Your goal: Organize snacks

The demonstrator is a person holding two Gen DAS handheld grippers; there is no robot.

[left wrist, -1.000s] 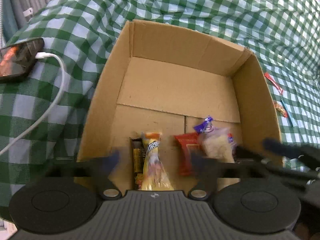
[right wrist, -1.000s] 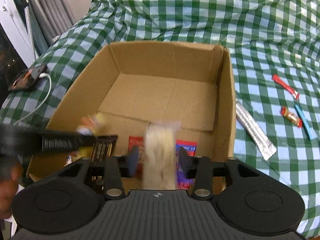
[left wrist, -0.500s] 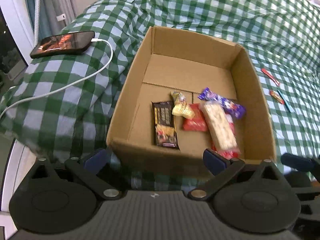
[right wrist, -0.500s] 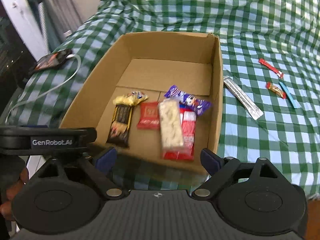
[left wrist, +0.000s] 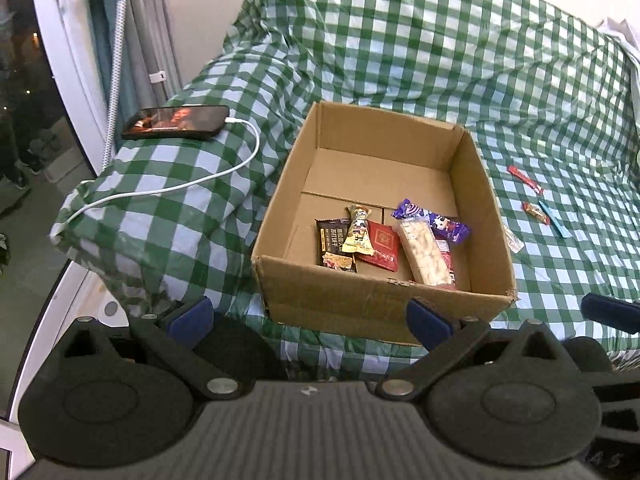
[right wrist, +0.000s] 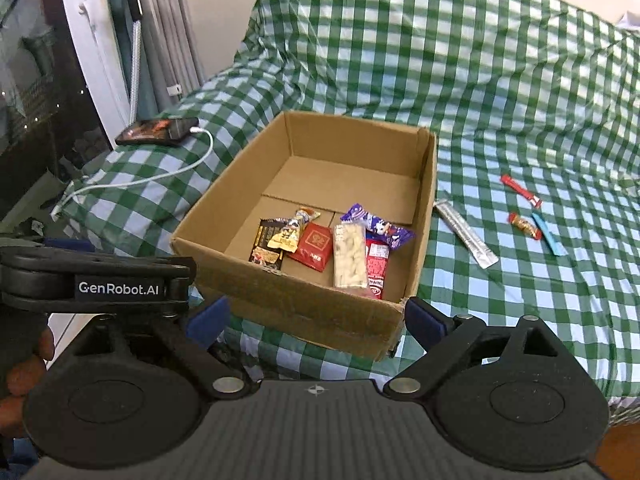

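Holding six wrapped snacks [right wrist: 350, 255] | cardboard box [right wrist: 288, 312] | open-topped

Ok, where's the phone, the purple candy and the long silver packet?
phone [left wrist: 176, 122], left wrist view, middle of its screen.
purple candy [right wrist: 378, 226], right wrist view, middle of the wrapper.
long silver packet [right wrist: 466, 234], right wrist view, middle of its length.

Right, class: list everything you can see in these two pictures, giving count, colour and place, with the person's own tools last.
Box: one, brown, on the checked cloth.
Snacks in box: six; black, yellow, two red, pale, purple; near end.
Snacks on cloth: four; silver, two red, blue; right of box.
Cloth: one, green and white.
Phone: one, black, left of box.
Cable: one, white, plugged into phone.
Left gripper: fingers open, empty.
Right gripper: fingers open, empty.
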